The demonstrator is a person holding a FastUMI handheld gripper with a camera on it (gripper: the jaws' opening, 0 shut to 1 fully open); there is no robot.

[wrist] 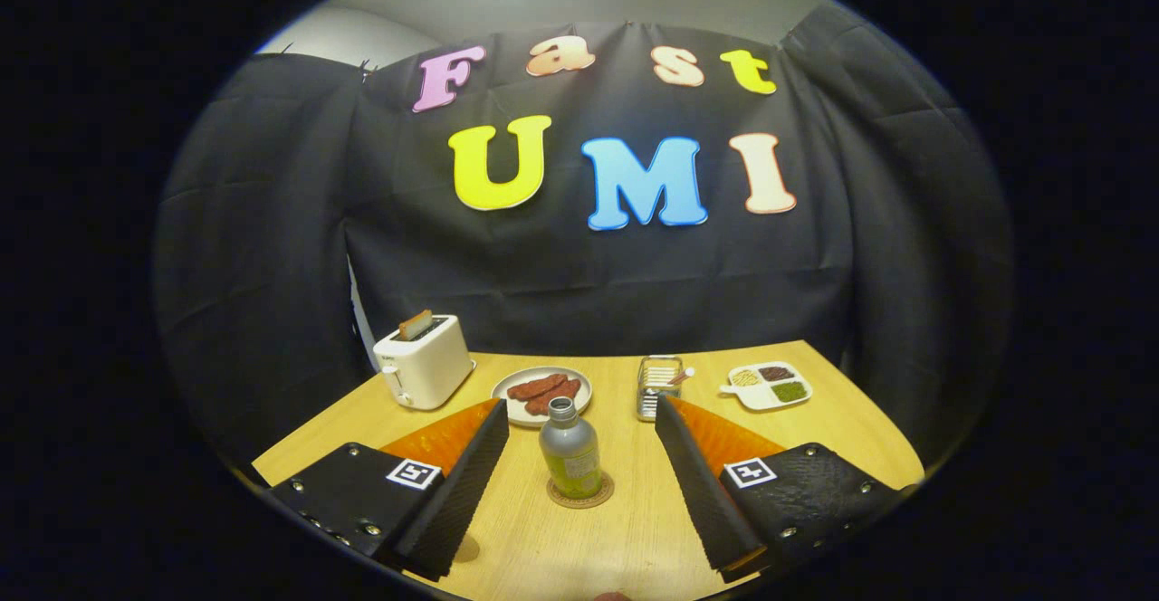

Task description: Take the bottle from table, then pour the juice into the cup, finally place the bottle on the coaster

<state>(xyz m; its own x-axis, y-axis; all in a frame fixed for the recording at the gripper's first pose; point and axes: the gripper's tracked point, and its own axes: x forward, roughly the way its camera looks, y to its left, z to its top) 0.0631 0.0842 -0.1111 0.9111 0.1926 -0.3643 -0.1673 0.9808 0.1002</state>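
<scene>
Gripper view: I see wood bench (pixel 815 429), black cloth wall behind. My gripper (pixel 579 420) spread wide, holding nothing. Bottle (pixel 569 447) stands upright on coaster (pixel 602 495), between fingers, touching neither. Beyond bottle: plate (pixel 507 393) with sausages (pixel 543 390). Toaster (pixel 422 361) near back left bench edge, wire basket (pixel 658 384) and snack tray (pixel 766 385) near back. Bare wood around coaster.

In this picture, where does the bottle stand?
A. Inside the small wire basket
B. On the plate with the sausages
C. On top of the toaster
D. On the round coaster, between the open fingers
D: the bottle stands upright on the round coaster on the table, and the gripper is open, its fingers wide apart on either side and not touching it.
</scene>
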